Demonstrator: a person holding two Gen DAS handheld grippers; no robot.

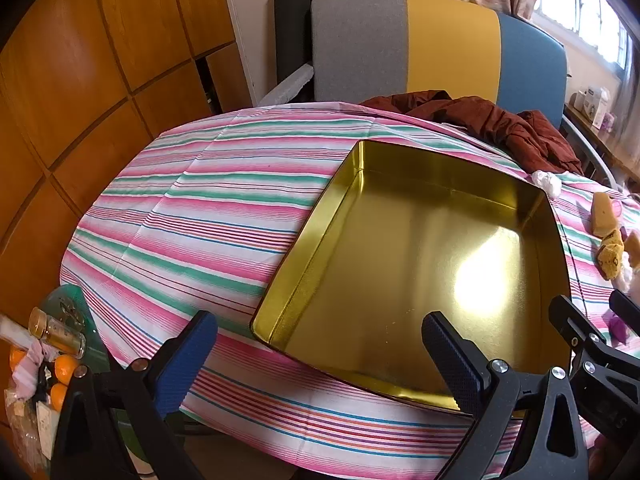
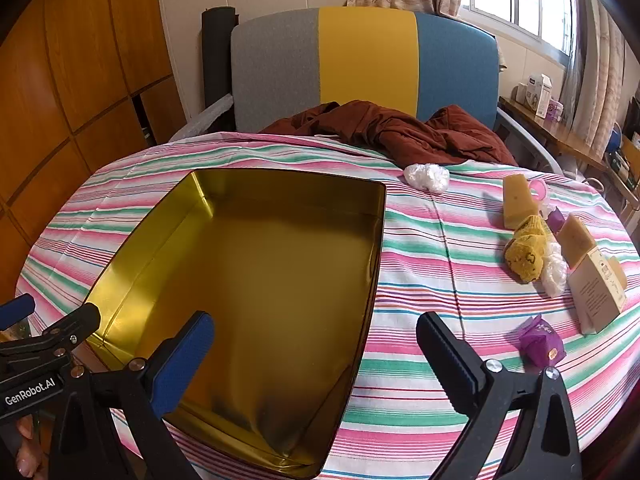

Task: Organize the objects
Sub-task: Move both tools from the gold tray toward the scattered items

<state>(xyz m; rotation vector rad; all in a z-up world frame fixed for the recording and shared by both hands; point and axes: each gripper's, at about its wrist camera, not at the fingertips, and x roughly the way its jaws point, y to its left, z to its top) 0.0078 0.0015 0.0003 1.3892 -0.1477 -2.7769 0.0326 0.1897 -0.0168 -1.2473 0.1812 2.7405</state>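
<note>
A round table under a pink, green and white striped cloth (image 2: 420,264) fills most of both views. Behind it, at the top of each frame, stands a chair back in grey, yellow and blue panels (image 2: 368,68), with a crumpled rust-brown garment (image 2: 400,128) lying at the cloth's far edge.

The large rectangular gold metal tin (image 2: 132,256), open and with nothing inside, sits left of centre in the right wrist view and right of centre in the left wrist view (image 1: 308,256).

The left gripper (image 1: 320,356) hangs at the bottom of its own frame with its blue-padded jaws spread as wide as they go; one finger is over the striped cloth, the other over the tin's near corner, and nothing is between them. The right gripper (image 2: 316,356) is likewise fully spread and holds nothing, its left finger above the tin's floor and its right finger above the cloth.

The loose items lie on the right side of the right wrist view: a cream cardboard box (image 2: 598,292), a tan wedge-shaped block (image 2: 518,202), a second tan block (image 2: 576,240), a yellow lumpy sponge-like ball (image 2: 524,256), a crumpled white plastic wad (image 2: 426,176) near the garment, another white plastic wad (image 2: 556,272) beside the yellow ball, and a small purple wrapped packet (image 2: 540,342) nearest the right gripper.
</note>
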